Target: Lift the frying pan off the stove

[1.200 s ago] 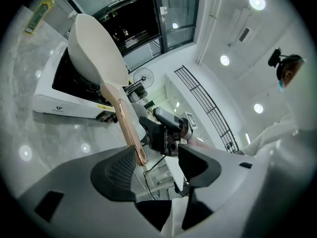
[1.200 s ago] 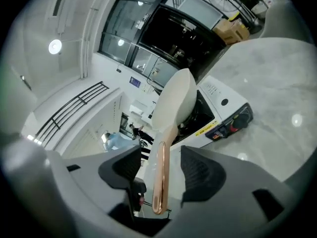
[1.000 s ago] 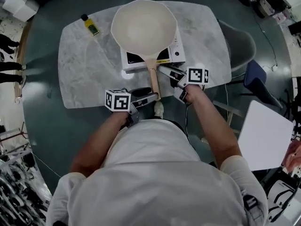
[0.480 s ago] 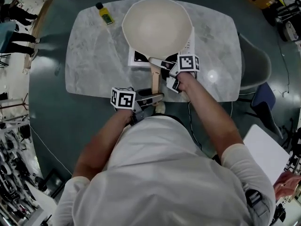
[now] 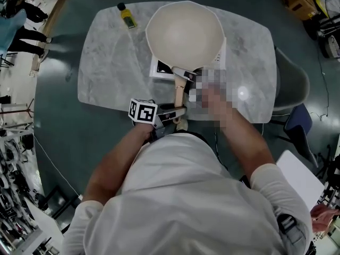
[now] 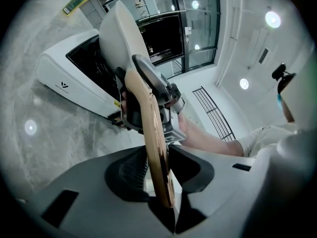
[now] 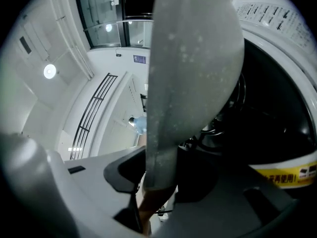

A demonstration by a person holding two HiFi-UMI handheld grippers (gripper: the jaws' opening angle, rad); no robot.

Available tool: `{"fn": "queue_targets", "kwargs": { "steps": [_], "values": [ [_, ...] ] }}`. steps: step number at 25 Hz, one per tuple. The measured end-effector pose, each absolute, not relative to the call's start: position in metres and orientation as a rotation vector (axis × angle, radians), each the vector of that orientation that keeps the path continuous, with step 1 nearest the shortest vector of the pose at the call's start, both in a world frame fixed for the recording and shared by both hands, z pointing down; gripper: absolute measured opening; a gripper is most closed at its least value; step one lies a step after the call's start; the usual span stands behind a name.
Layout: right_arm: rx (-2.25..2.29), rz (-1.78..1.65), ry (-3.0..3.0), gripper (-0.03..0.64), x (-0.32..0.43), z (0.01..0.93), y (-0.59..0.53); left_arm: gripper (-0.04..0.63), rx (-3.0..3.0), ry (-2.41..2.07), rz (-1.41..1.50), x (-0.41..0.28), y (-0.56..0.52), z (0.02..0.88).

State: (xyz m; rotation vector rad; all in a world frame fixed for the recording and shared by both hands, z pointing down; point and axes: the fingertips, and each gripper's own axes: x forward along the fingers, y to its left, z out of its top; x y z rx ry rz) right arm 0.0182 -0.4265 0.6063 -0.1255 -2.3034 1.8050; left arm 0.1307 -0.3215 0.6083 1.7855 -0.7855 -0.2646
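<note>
2 hand-held grippers (image 6: 158, 165) (image 7: 161, 175) are closing on the frying pan handle (image 5: 179, 92).

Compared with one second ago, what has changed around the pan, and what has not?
The right gripper moved forward to the grey neck of the handle. Its tongs and those of the left gripper, wide open before, are closing on the handle. The frying pan still rests over the stove; the left gripper and the yellow bottle kept their places.

Bare marble (image 5: 111, 73) left of the left claw (image 5: 179, 110), jaws closing on the pan (image 5: 185, 33) handle; stove (image 5: 158, 70) ahead-left, bottle (image 5: 127, 16) beyond.
</note>
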Motion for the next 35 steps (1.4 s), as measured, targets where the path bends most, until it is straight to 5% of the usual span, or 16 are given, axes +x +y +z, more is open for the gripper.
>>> {"fn": "queue_targets", "kwargs": {
  "steps": [35],
  "values": [
    [0.499,1.939,-2.63,0.163,0.104,0.506,-0.409,0.138,2.006,-0.293,-0.056,0.151,-0.263,0.509]
  ]
}}
